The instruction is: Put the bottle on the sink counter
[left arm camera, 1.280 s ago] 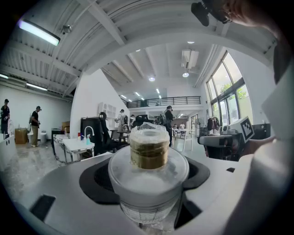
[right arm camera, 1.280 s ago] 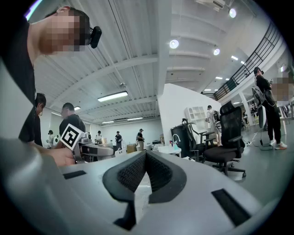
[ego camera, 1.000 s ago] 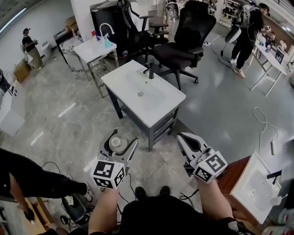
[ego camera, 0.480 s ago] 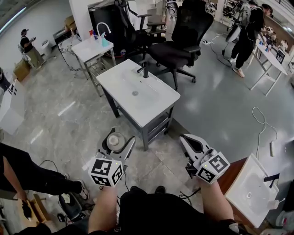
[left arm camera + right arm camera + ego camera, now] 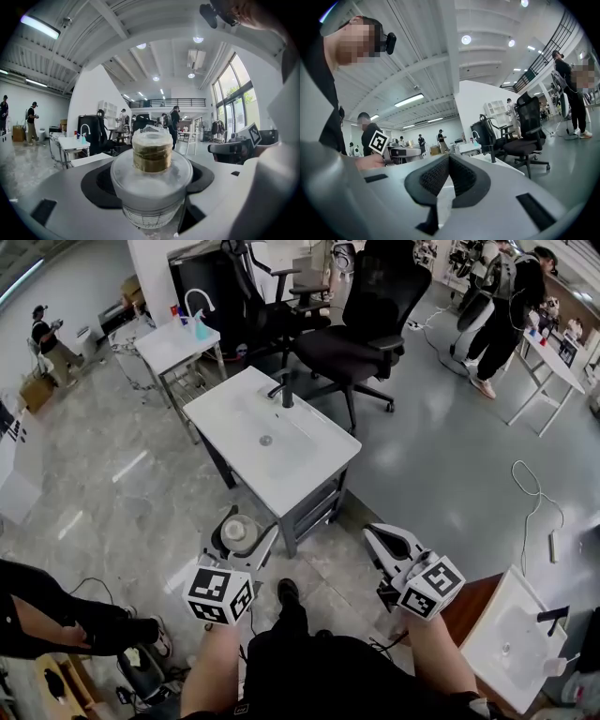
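Observation:
A clear bottle [image 5: 236, 532] with a brown neck and a crinkled clear cap sits between the jaws of my left gripper [image 5: 242, 540], which is shut on its body. In the left gripper view the bottle [image 5: 151, 161] stands upright in the left gripper [image 5: 151, 183], filling the middle. My right gripper [image 5: 381, 544] is shut with nothing in it; its pads [image 5: 436, 176] meet at the tip of the right gripper [image 5: 449, 160]. The white sink counter [image 5: 319, 465] with a black faucet [image 5: 284, 390] stands ahead of both grippers, a step away. The same counter [image 5: 501, 166] shows in the right gripper view.
A black office chair [image 5: 370, 324] stands behind the sink counter. A second white table [image 5: 164, 345] with a blue spray bottle [image 5: 199, 329] is at the back left. Another sink [image 5: 511, 634] lies at lower right. A cable [image 5: 530, 488] trails on the floor. People stand at the edges.
The sink counter has shifted left and up in the head view as the person steps, a shoe now showing between the arms. Both grippers keep their hold and state.

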A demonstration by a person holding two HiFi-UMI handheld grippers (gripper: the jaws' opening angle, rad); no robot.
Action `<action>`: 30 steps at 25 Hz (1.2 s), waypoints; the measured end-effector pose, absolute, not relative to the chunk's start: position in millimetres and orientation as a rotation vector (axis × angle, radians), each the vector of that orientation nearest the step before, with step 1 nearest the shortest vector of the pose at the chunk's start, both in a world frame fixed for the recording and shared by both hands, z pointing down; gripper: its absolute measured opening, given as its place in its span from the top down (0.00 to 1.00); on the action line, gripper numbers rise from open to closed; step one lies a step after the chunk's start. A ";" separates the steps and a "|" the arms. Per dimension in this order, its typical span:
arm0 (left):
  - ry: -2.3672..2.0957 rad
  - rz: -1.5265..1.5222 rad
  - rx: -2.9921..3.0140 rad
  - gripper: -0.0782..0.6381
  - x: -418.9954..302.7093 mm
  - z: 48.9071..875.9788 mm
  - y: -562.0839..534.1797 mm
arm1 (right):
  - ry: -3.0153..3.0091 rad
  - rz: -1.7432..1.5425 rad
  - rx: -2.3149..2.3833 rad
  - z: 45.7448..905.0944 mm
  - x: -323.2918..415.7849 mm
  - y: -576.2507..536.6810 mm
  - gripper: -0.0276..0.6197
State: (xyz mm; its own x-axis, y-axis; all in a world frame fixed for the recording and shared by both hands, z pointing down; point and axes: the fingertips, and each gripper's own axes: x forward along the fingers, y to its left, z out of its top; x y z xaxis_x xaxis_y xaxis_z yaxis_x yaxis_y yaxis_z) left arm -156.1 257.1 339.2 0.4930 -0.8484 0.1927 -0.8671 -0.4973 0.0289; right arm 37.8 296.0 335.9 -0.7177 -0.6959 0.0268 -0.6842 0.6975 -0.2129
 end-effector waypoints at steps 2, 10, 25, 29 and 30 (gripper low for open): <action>-1.493 0.223 2.611 0.40 -158.5 340.9 233.2 | 2.858 -0.326 -1.160 337.4 32.6 273.7 0.94; -1.446 0.217 2.631 0.40 -180.6 342.9 127.4 | 2.872 -0.385 -1.218 346.3 8.6 170.7 0.94; -1.369 0.204 2.618 0.40 -233.5 361.7 18.8 | 2.917 -0.483 -1.266 362.2 -58.1 48.0 0.94; -1.383 0.214 2.601 0.40 -237.6 366.8 8.1 | 2.928 -0.500 -1.246 365.7 -62.4 28.8 0.94; -1.388 0.220 2.595 0.40 -237.4 368.1 5.0 | 2.927 -0.507 -1.239 366.7 -61.9 23.6 0.93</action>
State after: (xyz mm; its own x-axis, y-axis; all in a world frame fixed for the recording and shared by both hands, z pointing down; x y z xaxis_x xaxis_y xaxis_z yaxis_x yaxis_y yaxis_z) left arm -237.4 5.0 368.1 0.5503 -0.8058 0.2190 -0.8340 -0.5432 0.0968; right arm -61.9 23.6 366.7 -0.7011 -0.6871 0.1906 -0.7112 0.6545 -0.2565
